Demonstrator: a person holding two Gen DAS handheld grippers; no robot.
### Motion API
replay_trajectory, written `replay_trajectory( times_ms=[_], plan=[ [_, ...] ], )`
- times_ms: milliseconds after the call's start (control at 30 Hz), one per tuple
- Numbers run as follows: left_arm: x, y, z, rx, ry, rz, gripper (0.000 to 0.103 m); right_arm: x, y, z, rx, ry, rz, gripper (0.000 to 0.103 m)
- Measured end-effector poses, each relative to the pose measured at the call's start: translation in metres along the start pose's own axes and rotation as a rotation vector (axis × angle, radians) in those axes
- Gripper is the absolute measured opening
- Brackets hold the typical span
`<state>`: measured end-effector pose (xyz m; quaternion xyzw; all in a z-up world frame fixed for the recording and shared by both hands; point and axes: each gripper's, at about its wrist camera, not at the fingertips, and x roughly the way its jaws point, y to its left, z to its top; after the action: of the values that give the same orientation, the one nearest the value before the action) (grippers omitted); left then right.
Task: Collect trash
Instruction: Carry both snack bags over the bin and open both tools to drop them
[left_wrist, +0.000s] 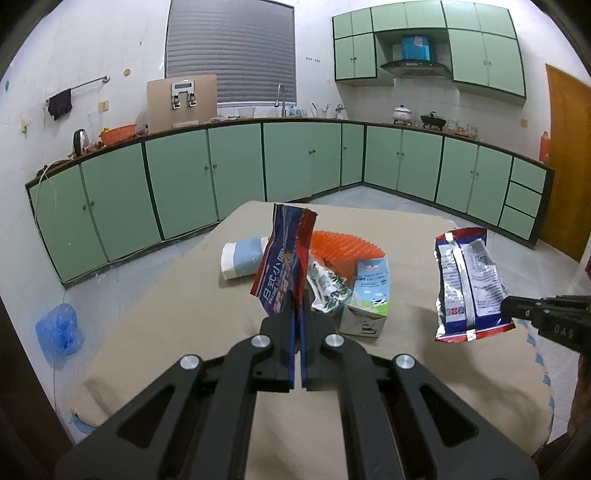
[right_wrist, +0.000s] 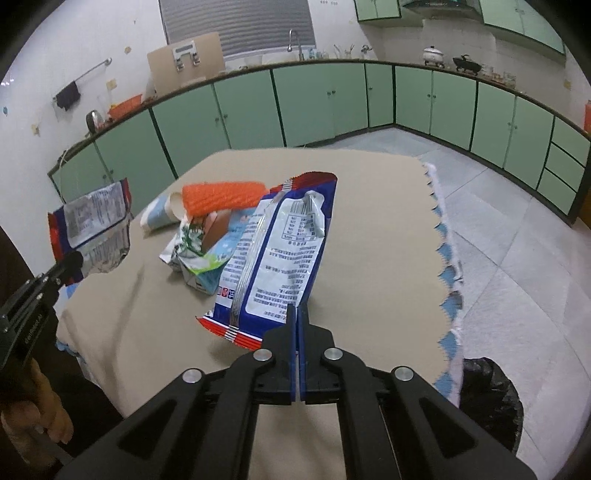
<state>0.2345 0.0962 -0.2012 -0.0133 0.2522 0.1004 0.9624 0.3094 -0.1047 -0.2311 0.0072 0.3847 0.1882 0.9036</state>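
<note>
My left gripper is shut on a red and blue snack wrapper, held upright above the table; the same wrapper shows at the left of the right wrist view. My right gripper is shut on a blue and white snack bag, held above the table; it also shows in the left wrist view. On the beige tablecloth lie a milk carton, a crumpled green and white wrapper, an orange basket and a tissue pack.
A black trash bag sits on the floor at the table's right front corner. A blue plastic bag lies on the floor at the left. Green kitchen cabinets line the walls behind the table.
</note>
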Motion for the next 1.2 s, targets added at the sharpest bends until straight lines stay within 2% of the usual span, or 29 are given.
replay_trajectory(
  times_ms=[433,1000,1200],
  plan=[
    [-0.045,-0.023,0.015,0.032,-0.045,-0.044,0.0,-0.047,-0.008,0.0,0.022,-0.066,-0.008,0.001],
    [-0.099,-0.072,0.025,0.09,-0.112,-0.149,0.0,-0.121,-0.038,-0.016,0.071,-0.167,-0.059,0.001],
    [-0.116,-0.093,0.026,0.114,-0.127,-0.207,0.0,-0.148,-0.054,-0.026,0.1,-0.2,-0.098,0.001]
  ],
)
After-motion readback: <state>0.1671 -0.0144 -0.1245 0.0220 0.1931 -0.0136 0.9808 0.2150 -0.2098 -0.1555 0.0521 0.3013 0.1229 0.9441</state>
